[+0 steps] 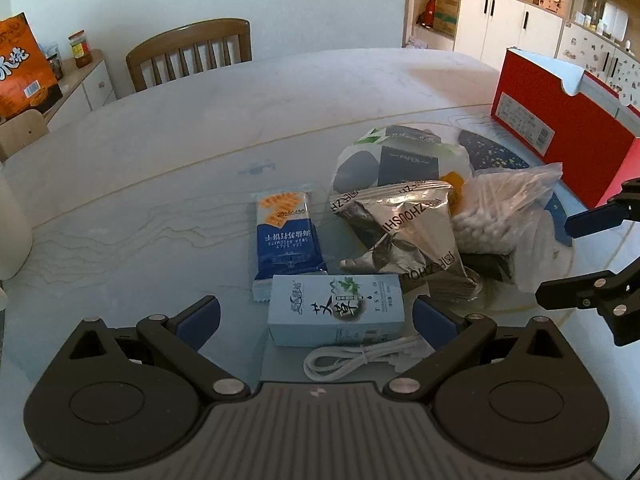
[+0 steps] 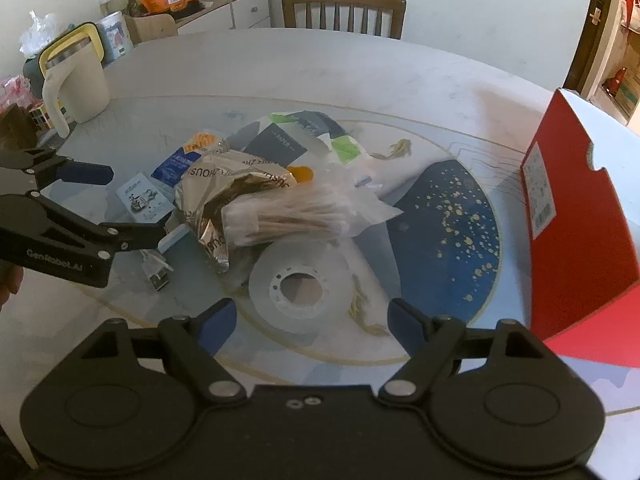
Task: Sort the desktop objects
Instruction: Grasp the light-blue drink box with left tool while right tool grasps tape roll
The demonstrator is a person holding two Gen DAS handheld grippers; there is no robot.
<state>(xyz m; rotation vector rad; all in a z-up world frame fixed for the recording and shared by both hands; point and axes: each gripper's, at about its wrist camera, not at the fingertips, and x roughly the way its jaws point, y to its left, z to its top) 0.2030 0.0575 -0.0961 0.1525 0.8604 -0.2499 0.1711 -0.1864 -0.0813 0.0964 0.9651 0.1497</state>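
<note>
While hovering over the glass tabletop (image 1: 140, 208), left gripper (image 1: 316, 316) spread wide either side of the pale blue box (image 1: 336, 310), pads clear of it, white cable (image 1: 352, 358) just in front. Right gripper (image 2: 312, 320) likewise agape above the tape roll (image 2: 298, 286), gripping nothing. Heaped beyond: silver pouch (image 1: 404, 232), cotton swab bag (image 2: 296, 216), blue cracker packet (image 1: 286, 236); red box (image 2: 576, 220) standing well apart.

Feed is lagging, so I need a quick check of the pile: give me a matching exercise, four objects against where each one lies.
Things:
1. pale blue box
2. tape roll
3. cotton swab bag
4. red box

Places:
A. at the table's right edge
B. between the left gripper's open fingers
C. just ahead of the right gripper
D. on top of the pile

Pairs: 1-B, 2-C, 3-D, 4-A
</note>
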